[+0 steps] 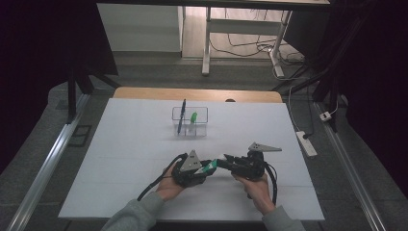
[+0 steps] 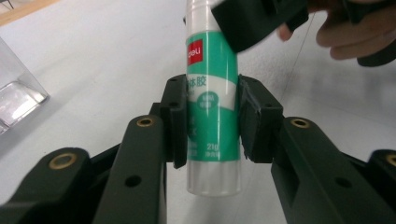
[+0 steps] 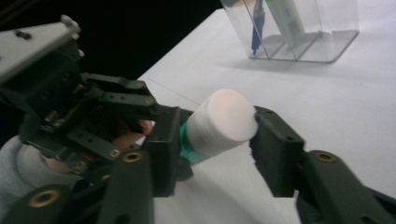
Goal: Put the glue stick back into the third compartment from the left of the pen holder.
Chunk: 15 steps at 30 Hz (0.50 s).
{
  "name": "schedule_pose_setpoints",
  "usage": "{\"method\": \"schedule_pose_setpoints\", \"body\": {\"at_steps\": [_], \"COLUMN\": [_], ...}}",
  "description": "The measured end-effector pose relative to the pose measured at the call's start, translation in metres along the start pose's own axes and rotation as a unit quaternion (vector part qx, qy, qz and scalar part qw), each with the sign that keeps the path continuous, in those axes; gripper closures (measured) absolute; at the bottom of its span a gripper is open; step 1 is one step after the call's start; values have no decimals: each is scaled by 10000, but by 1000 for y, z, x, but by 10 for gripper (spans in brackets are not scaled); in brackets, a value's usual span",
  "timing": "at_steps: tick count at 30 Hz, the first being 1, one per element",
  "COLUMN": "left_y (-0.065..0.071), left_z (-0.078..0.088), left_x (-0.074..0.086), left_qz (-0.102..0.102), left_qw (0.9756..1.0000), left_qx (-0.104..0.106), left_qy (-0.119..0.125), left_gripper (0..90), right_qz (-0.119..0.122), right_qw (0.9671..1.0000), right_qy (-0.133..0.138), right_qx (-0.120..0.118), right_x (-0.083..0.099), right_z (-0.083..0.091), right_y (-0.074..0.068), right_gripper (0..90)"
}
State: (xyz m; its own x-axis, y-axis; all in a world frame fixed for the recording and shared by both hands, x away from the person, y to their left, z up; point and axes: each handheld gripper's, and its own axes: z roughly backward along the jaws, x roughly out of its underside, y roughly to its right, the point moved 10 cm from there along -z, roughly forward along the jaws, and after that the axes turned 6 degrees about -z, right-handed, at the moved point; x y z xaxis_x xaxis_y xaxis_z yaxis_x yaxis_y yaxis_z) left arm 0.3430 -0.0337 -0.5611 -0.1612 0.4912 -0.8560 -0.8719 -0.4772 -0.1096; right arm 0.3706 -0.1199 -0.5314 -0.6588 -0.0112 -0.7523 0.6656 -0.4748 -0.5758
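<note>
A green and white glue stick (image 1: 212, 166) hangs just above the white tabletop (image 1: 125, 144) near the front edge, between the two hands. My left gripper (image 1: 206, 169) is shut on its green body (image 2: 212, 107), with both pads pressed on the label. My right gripper (image 1: 222, 160) comes in from the right and is shut on the white cap (image 3: 226, 120), one pad on each side of it. In the left gripper view the right gripper's black jaw (image 2: 254, 21) covers the stick's top end.
A clear plastic organizer (image 1: 190, 126) stands at the middle back of the table, holding a blue pen (image 1: 182, 115) and a green-capped item (image 1: 193, 117). The organizer (image 3: 322, 44) also appears in the right gripper view. A power strip (image 1: 306, 143) lies on the floor at the right.
</note>
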Motion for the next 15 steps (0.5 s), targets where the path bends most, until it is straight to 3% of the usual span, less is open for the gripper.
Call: {"method": "schedule_pose_setpoints", "body": {"at_steps": [10,15], "left_y": [3,3], "left_z": [-2,-2], "left_x": [-2,-3], "left_qz": [-84,-78], "left_qw": [9999,10000], "left_qx": [-66,-30], "left_qy": [-63,-20], "left_gripper": [654,651], "right_qz": [37,216], "right_qw": [9998,9995], "right_qy": [-20,16], "right_qx": [-204,-241], "right_x": [1,0], "right_z": [-3,-2], "right_y": [-8,-12], "right_gripper": [629,647]}}
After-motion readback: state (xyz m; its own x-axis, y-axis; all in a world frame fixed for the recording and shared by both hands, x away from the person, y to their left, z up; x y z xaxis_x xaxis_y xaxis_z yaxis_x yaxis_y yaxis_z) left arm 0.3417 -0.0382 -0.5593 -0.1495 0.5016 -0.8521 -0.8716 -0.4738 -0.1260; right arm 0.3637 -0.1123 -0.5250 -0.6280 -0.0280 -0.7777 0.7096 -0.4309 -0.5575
